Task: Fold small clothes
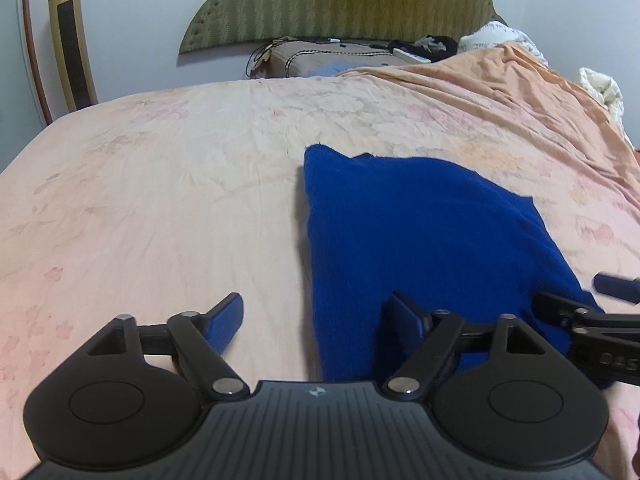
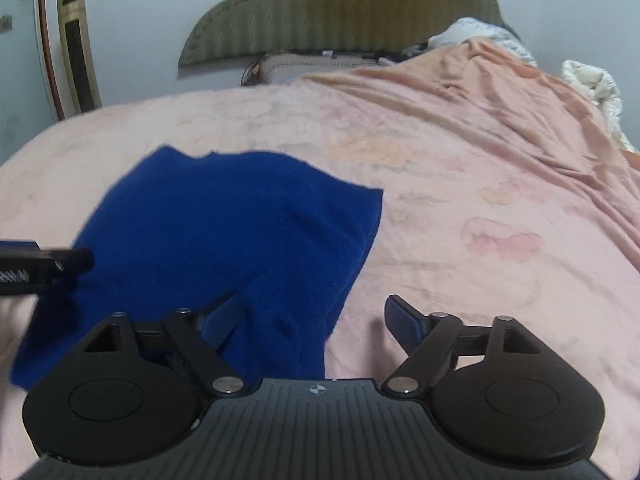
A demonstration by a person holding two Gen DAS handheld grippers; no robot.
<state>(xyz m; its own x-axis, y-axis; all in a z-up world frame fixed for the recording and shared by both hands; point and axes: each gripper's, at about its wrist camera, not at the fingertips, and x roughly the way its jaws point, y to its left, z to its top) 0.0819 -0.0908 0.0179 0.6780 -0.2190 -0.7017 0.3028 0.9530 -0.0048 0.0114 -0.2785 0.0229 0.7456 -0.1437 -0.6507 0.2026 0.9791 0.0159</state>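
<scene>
Both tongs [image 1: 316, 320] wide, straddling cloth [image 1: 420, 232] edges.

Place: a home bedroom, as I see it.
Bed [image 1: 160, 184]: pink sheet underfoot.
Headboard [image 1: 340, 0]: padded, 12 o'clock.
Pillow [image 1: 320, 58]: beneath it.

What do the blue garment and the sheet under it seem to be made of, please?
The blue garment looks like a soft knit or fleece: matte, with a fuzzy nap along its edges. The pink bed sheet looks like thin woven cotton, with fine creases and a faded floral print.
</scene>
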